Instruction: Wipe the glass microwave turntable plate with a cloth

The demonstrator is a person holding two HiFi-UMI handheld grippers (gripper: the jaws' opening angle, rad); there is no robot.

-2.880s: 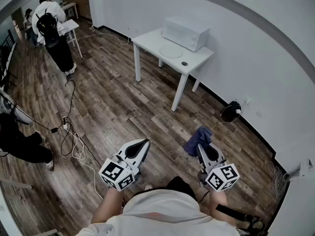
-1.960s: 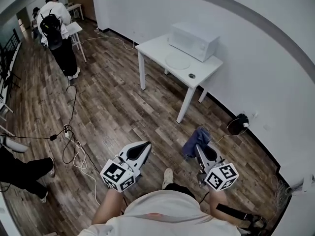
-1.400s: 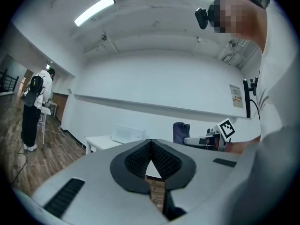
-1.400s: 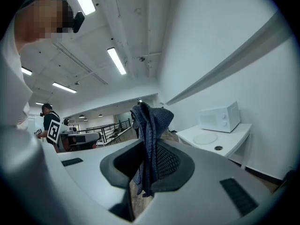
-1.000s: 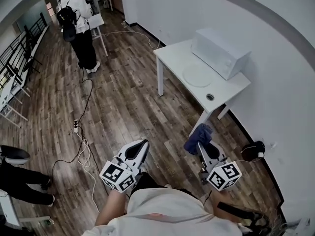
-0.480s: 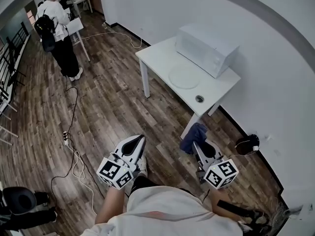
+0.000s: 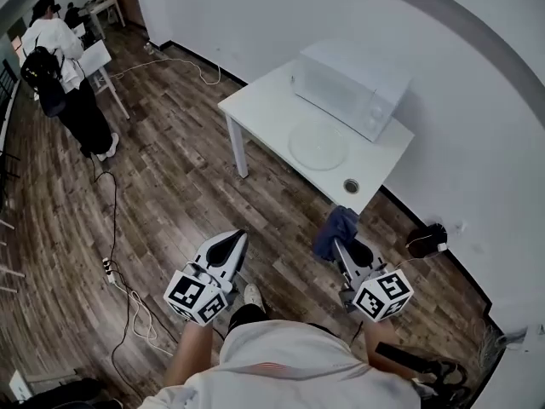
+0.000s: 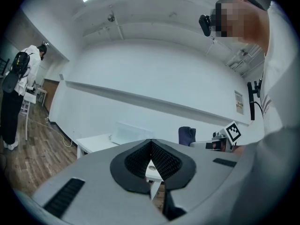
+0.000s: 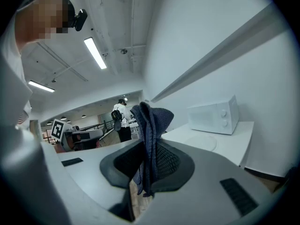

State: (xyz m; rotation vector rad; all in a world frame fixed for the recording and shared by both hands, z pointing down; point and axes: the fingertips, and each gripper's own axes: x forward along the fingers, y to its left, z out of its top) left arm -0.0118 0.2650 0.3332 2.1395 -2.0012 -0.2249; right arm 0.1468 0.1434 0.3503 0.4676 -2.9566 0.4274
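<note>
One cloth (image 7: 336,227) sits pinched in the right gripper (image 7: 343,247), ready for the glass plate (image 7: 318,146) at upper centre. The left gripper (image 7: 233,239) is clenched on nothing.

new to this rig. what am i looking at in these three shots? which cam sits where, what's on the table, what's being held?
There is no robot arm here: a person holds a two-jaw gripper in each hand. The head view comes from a camera on the person's head, looking steeply down. The other two views ride on the grippers and look along their jaws.

The left gripper is shut and empty. The right gripper is shut on a dark blue cloth.

Ahead stands a white table. On it are a white microwave, the glass turntable plate lying flat in front of it, and a small round item too small to identify. The grippers are over the wood floor, short of the table, so wiping has not begun.
</note>
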